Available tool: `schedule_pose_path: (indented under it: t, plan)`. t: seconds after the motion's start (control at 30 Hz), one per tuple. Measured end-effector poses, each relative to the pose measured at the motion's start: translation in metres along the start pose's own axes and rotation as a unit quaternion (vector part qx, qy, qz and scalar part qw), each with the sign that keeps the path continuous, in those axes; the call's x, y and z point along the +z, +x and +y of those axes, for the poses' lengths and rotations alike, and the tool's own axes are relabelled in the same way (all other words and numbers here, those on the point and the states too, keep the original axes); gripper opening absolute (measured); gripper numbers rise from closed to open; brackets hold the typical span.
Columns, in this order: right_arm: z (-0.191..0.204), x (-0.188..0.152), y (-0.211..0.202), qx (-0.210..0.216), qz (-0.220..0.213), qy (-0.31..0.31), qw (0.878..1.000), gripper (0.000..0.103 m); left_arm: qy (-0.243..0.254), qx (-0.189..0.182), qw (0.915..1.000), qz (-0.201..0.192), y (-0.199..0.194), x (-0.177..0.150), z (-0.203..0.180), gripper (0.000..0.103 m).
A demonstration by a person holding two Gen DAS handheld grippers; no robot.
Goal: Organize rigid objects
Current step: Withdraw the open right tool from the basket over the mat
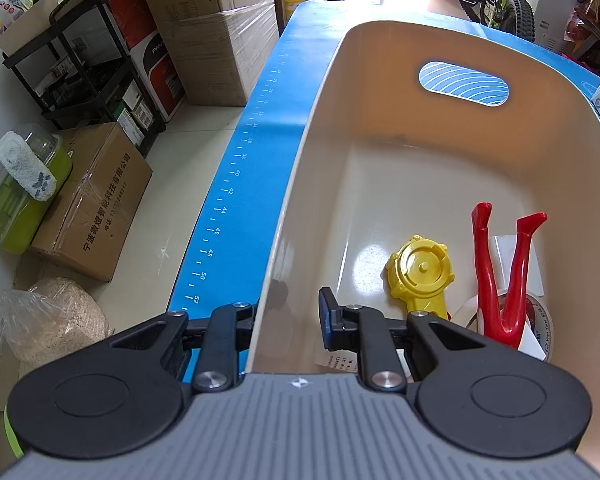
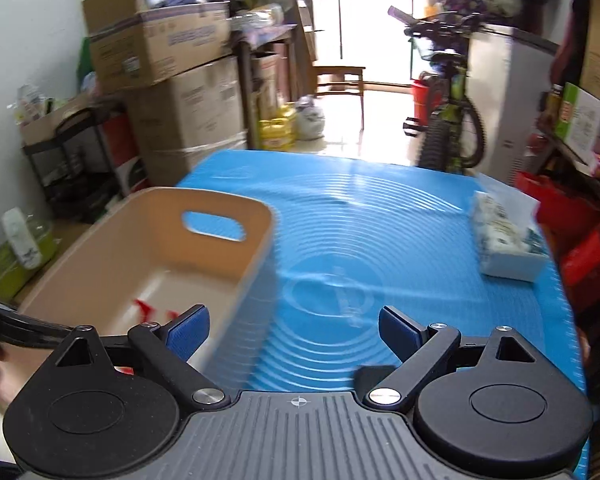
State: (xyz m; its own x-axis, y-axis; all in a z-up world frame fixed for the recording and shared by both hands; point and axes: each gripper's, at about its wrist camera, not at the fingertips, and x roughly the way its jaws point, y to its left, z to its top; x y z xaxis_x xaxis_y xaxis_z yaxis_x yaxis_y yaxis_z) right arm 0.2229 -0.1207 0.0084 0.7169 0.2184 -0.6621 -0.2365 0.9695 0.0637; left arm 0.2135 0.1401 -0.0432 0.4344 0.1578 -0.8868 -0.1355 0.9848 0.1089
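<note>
Left wrist view: a blue mat (image 1: 256,152) covers the table, cartons (image 1: 96,204) crowd the floor at nine o'clock. The left gripper (image 1: 288,320) pinches the near wall of the beige bin (image 1: 300,184), one finger either side. Inside lie a yellow part (image 1: 420,270) and red tongs (image 1: 500,272) (over a tape roll (image 1: 538,332)).

Right wrist view: blurred; the right gripper (image 2: 294,332) gapes wide, empty, above the mat (image 2: 380,240), the bin (image 2: 148,236) at ten o'clock, a tissue pack (image 2: 504,240) at two.

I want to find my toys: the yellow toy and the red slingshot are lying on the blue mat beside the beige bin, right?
Not quite. The yellow toy and red slingshot lie inside the beige bin, not on the blue mat. The left wrist view shows it.
</note>
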Motion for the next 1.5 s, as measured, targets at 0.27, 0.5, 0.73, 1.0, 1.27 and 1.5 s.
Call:
schedule_pose_path:
  t: [0.27,0.5,0.73,1.0,1.27,1.5]
  plan:
    - [-0.045,-0.055,0.033,-0.043,0.005,0.002,0.999,0.092,0.000,0.001,1.0000,-0.001,0.000,0.000,0.001,0.023]
    - [-0.048,-0.093,0.049,-0.047,0.025,-0.012,0.999,0.087,0.001,0.003,1.0000,-0.001,0.000,0.000,0.000,0.023]
    - [-0.053,-0.106,0.053,-0.051,0.035,-0.008,0.998,0.075,0.001,0.002,1.0000,0.000,0.000,0.000,0.000,0.023]
    - [-0.050,-0.114,0.055,-0.050,0.038,-0.011,0.998,0.065,0.001,0.002,1.0000,-0.001,0.000,0.000,0.000,0.023]
    - [-0.044,-0.116,0.052,-0.043,0.029,-0.010,0.999,0.053,0.001,0.002,1.0000,-0.001,0.000,0.000,0.000,0.023]
    - [-0.041,-0.115,0.047,-0.040,0.010,-0.014,0.999,0.053,0.001,0.002,1.0000,0.000,0.000,0.000,0.001,0.023]
